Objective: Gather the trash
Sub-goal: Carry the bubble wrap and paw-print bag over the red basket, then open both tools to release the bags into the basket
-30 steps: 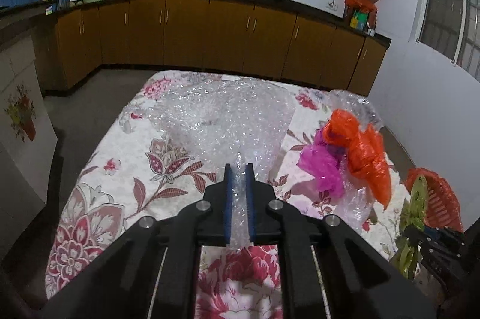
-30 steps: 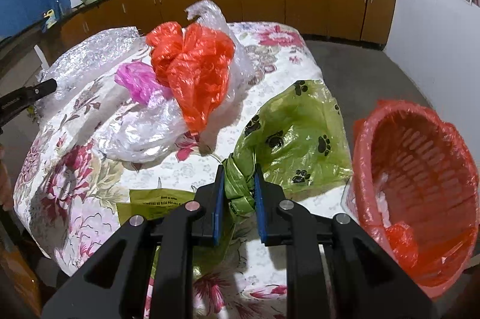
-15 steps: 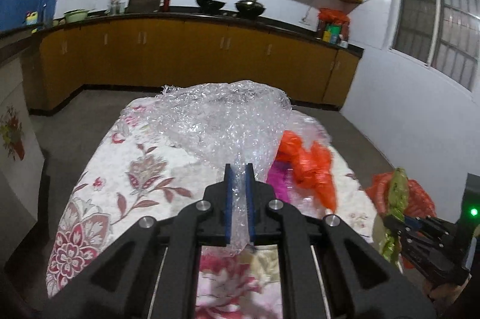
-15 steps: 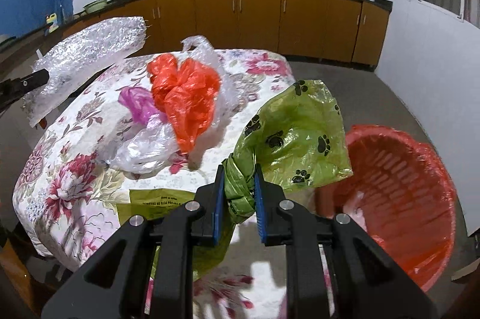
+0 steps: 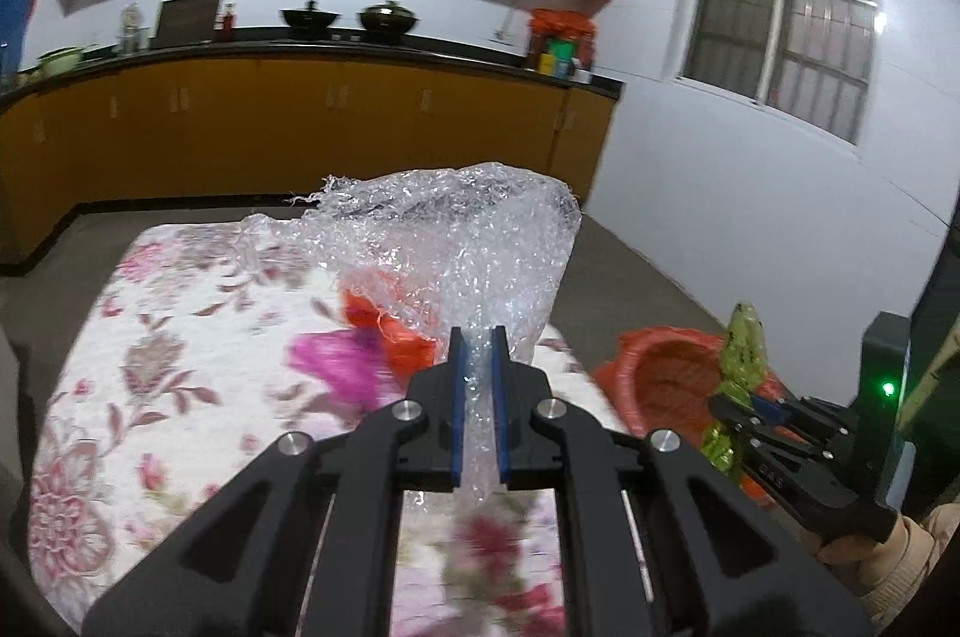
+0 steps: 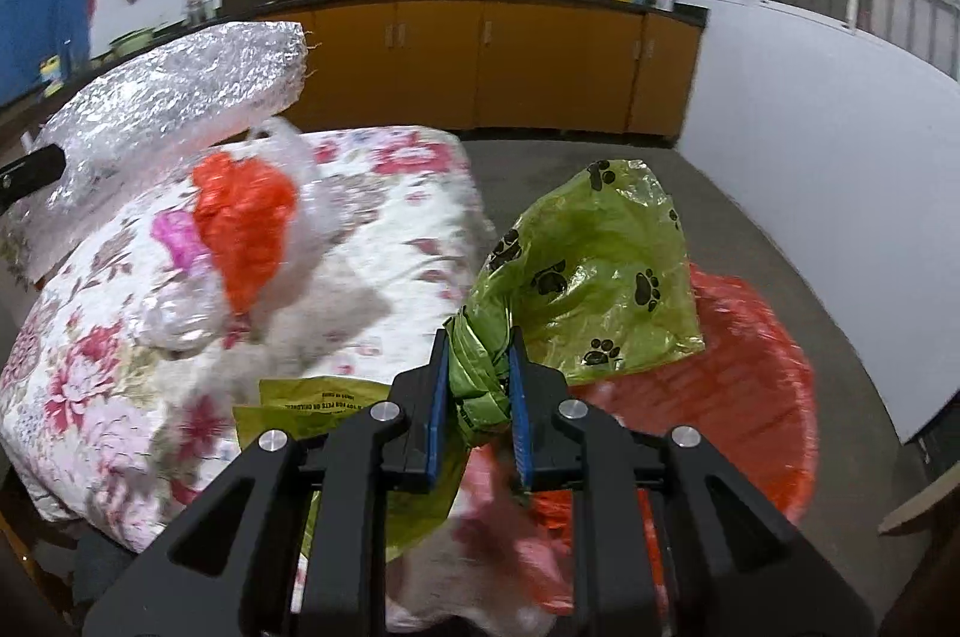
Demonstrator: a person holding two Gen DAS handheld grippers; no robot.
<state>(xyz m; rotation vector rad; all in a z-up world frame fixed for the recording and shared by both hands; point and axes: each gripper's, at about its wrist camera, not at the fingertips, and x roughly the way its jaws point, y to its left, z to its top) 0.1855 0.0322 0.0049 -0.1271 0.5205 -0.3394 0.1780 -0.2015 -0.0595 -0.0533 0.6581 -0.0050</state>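
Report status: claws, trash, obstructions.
Left claw shut on bubble wrap. Right claw shut on green paw-print bag, above red basket. Nothing blocking.

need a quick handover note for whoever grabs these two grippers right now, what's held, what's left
Left gripper: shut on the bubble wrap, held up above the table.
Right gripper: shut on the green paw-print bag, in front of the red bin on the floor.
Done: neither piece is in the bin yet.
Left: drop both in, then fetch the orange bag, pink bag and clear bag.
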